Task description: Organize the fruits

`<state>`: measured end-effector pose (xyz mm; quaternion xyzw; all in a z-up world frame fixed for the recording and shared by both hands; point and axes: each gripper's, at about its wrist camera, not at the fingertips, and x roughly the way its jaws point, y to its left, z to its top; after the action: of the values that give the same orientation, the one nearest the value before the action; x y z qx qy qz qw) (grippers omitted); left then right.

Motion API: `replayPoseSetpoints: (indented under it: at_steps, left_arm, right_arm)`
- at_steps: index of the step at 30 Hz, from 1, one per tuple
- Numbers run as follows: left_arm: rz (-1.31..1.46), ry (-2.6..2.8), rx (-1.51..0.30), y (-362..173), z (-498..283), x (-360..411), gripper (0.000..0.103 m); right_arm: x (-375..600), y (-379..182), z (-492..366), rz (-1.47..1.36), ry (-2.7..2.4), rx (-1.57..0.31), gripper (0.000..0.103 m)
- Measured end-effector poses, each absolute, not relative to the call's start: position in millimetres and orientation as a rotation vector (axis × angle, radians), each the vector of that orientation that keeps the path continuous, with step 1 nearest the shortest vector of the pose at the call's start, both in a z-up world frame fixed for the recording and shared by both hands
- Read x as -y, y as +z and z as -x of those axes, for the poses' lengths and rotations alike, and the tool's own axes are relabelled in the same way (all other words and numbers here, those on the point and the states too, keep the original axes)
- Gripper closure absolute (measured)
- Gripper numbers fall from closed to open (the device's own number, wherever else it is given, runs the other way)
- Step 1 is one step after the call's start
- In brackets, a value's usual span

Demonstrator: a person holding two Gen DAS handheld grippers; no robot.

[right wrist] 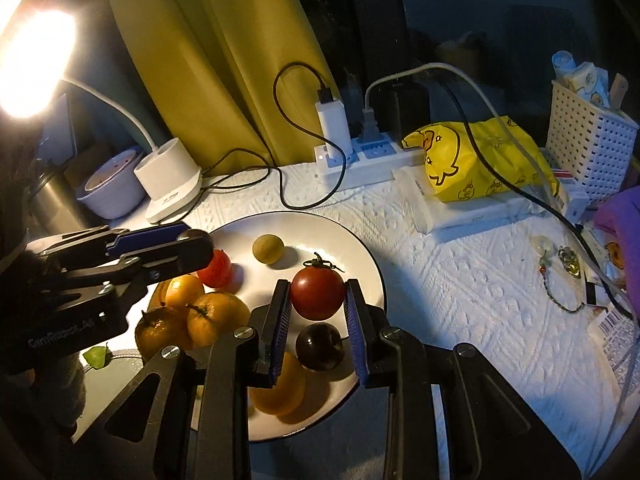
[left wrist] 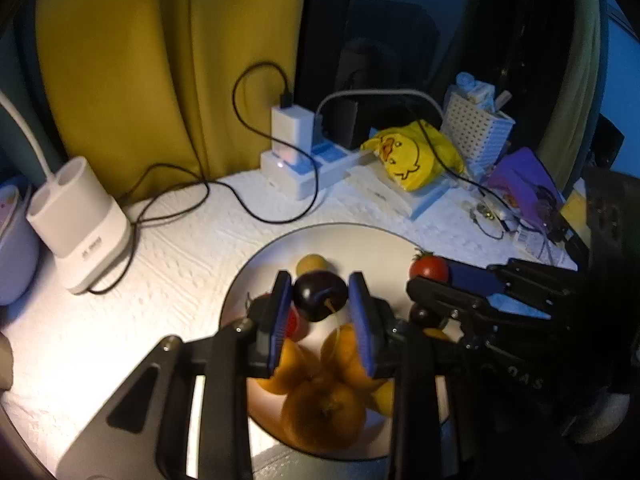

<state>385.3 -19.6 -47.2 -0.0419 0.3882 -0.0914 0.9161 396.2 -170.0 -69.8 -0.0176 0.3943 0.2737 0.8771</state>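
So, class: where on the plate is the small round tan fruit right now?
In the right wrist view, the small tan fruit lies loose on the white plate, on its far side towards the power strip, behind and left of the red tomato.

A white embossed cloth [right wrist: 460, 280] covers the bench, rough in texture. The plate [right wrist: 372, 276] looks smooth and glazed; the red tomato [right wrist: 318, 294] is glossy.
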Motion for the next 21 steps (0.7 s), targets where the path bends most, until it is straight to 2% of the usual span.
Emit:
replayPoseSetpoints:
  at_steps: [9, 12, 21]
  left_arm:
    - [0.106, -0.182, -0.811, -47.4, -386.1, 20.6, 0.070]
    - [0.114, -0.174, -0.797, -43.0, -380.5, 18.5, 0.067]
    - [0.134, -0.149, -0.747, -24.0, -351.7, 9.4, 0.059]
  right_arm:
    - [172.3, -70.3, -395.8, 0.031, 0.558, -0.814, 0.073]
    - [173.3, -67.6, -395.0, 0.028, 0.547, -0.809, 0.055]
    - [173.7, -50.4, -379.7, 0.032, 0.550, -0.776, 0.054]
